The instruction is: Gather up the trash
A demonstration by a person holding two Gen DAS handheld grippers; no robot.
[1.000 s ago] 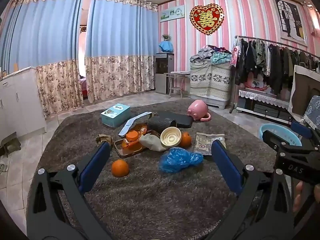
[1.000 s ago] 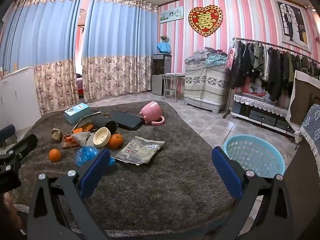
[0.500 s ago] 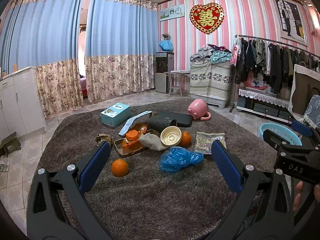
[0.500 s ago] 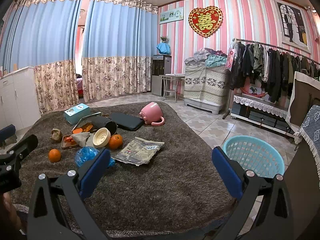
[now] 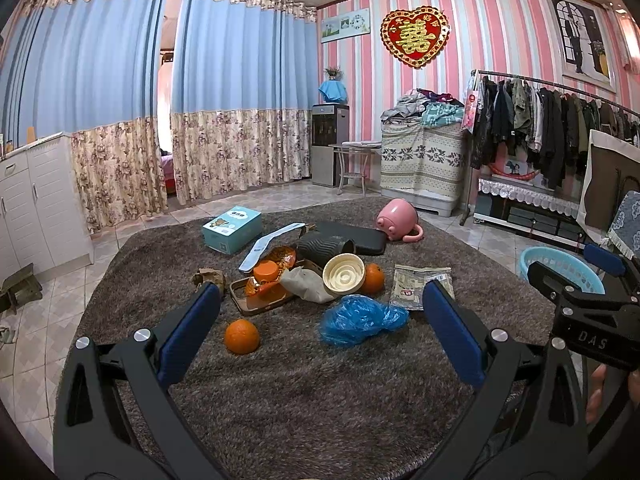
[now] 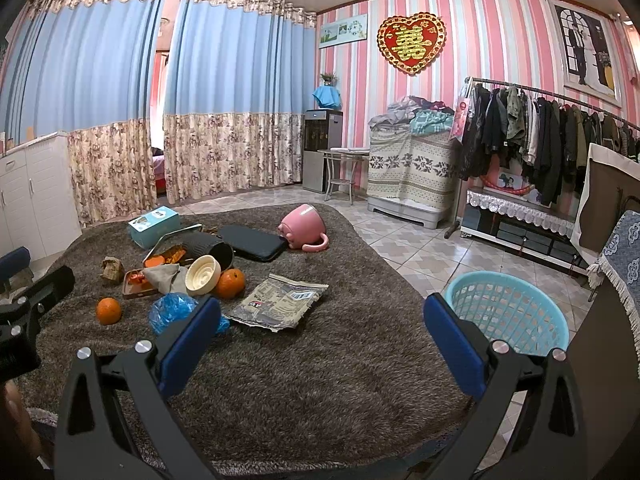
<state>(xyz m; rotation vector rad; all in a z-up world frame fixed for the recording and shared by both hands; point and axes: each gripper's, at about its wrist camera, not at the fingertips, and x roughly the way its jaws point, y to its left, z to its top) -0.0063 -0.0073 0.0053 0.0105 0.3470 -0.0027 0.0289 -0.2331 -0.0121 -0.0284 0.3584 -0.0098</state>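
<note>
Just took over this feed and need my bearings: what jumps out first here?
A heap of clutter sits mid-rug: two oranges, a crumpled blue plastic bag, a cream bowl on its side and a tipped pink mug behind. An empty light-blue basket stands on the tiles right of the rug. Both grippers hover open, left and right.

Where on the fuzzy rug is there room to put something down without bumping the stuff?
The near rug is bare, between the open left gripper and the blue bag. So is the strip from the wrapper toward the basket. It is crowded around the bowl, oranges and tray.
</note>
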